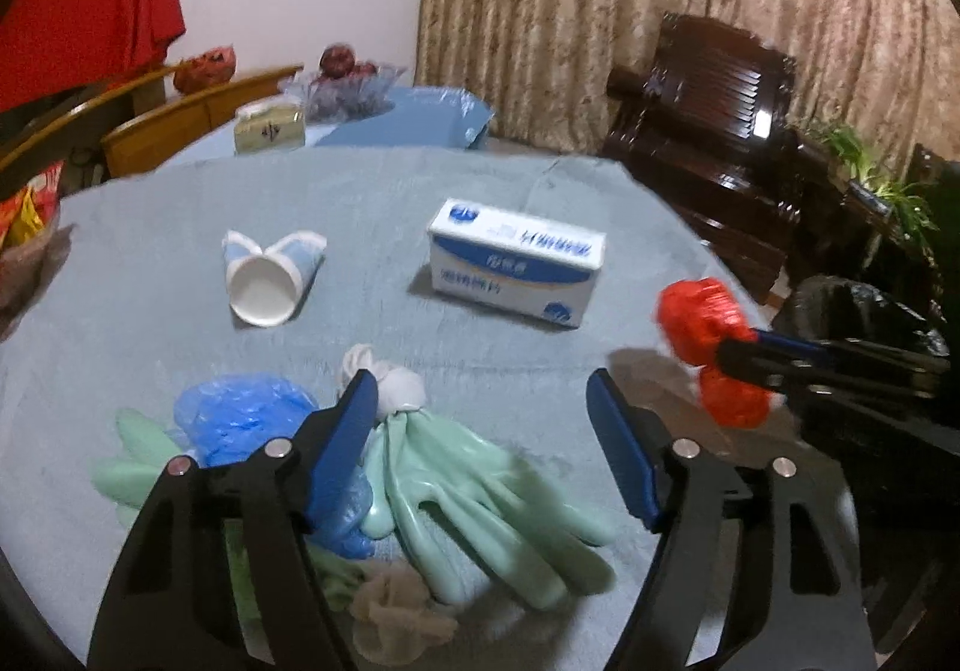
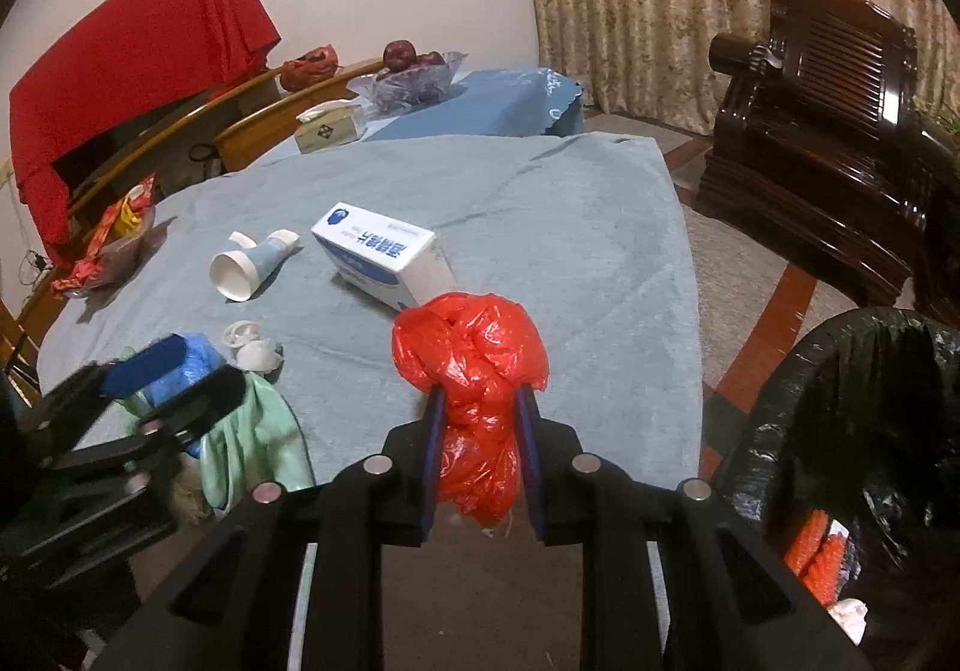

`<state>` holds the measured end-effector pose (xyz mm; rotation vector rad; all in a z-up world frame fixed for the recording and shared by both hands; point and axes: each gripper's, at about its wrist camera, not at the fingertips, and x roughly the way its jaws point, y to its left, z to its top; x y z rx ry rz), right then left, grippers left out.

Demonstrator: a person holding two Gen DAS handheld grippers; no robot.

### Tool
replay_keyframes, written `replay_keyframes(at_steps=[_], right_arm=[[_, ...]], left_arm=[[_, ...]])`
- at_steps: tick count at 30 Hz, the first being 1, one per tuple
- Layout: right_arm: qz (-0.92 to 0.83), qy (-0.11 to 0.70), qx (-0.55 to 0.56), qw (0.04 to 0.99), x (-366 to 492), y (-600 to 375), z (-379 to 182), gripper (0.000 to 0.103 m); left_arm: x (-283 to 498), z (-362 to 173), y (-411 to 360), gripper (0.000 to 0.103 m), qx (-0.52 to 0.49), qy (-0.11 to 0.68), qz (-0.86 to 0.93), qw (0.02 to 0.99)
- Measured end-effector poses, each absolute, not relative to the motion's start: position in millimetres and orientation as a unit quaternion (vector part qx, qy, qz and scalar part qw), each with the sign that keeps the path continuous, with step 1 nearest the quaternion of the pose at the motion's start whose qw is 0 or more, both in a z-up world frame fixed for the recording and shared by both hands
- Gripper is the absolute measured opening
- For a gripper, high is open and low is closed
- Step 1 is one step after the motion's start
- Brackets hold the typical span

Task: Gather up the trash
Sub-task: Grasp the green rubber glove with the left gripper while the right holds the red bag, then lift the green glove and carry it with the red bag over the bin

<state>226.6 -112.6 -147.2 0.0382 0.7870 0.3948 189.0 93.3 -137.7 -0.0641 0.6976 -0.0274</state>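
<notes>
My right gripper [image 2: 479, 395] is shut on a crumpled red plastic bag [image 2: 471, 353], held above the table's near right edge; it also shows in the left wrist view [image 1: 705, 323]. A black-lined trash bin [image 2: 852, 431] stands on the floor to its right. My left gripper [image 1: 483, 389] is open over green rubber gloves [image 1: 474, 485], a blue plastic glove [image 1: 240, 413] and a white wad [image 1: 396, 383]. A crushed paper cup [image 1: 267, 281] and a white-blue box [image 1: 516, 263] lie farther back.
The grey-blue cloth-covered table [image 2: 540, 203] ends at the right. Behind it are a tissue box [image 2: 330, 128], a fruit bowl [image 2: 414, 77] and wooden chairs. A snack bowl [image 2: 114, 245] sits at the left. A dark wooden armchair [image 2: 828, 131] stands at the right.
</notes>
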Motion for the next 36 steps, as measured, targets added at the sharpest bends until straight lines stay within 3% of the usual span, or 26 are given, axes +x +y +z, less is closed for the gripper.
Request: replay_keyframes(at_steps=[14,16,18,19,24,32,35,36], right_arm=[[0.188,0.384,0.017,0.904,228.7,-114.0,-149.4,0.023],[0.188,0.383,0.016,0.904,228.2,-114.2,-149.3,0.023],[0.189,0.383,0.017,0.904,227.9,-114.0,-149.2,0.023],[0.189,0.383,0.017,0.904,227.8,-113.9,-149.1,0.023],[0.195,0.376,0.014,0.906,222.2,-111.0,-145.0,0.023],[0.190,0.369,0.015,0.910,215.3,-121.5,-139.9,0.023],[0.186,0.373,0.017,0.909,215.6,-122.9,-141.9,0.023],[0.185,0.374,0.018,0.909,215.3,-123.0,-142.3,0.023]], left_arm=[[219.0,-169.4,102.8,0.064,-0.029,0.395,0.025,0.918],[218.7,-168.2,101.4,0.053,-0.025,0.393,0.030,0.919],[217.4,-164.6,101.7,0.030,-0.017,0.385,0.036,0.922],[216.8,-162.3,102.1,0.025,-0.015,0.381,0.036,0.924],[215.2,-157.5,102.1,0.016,-0.014,0.376,0.027,0.926],[197.2,-140.3,91.7,0.016,-0.048,0.333,-0.037,0.941],[202.7,-151.2,84.5,0.023,-0.037,0.356,-0.043,0.933],[204.0,-154.5,84.3,0.032,-0.037,0.363,-0.043,0.930]])
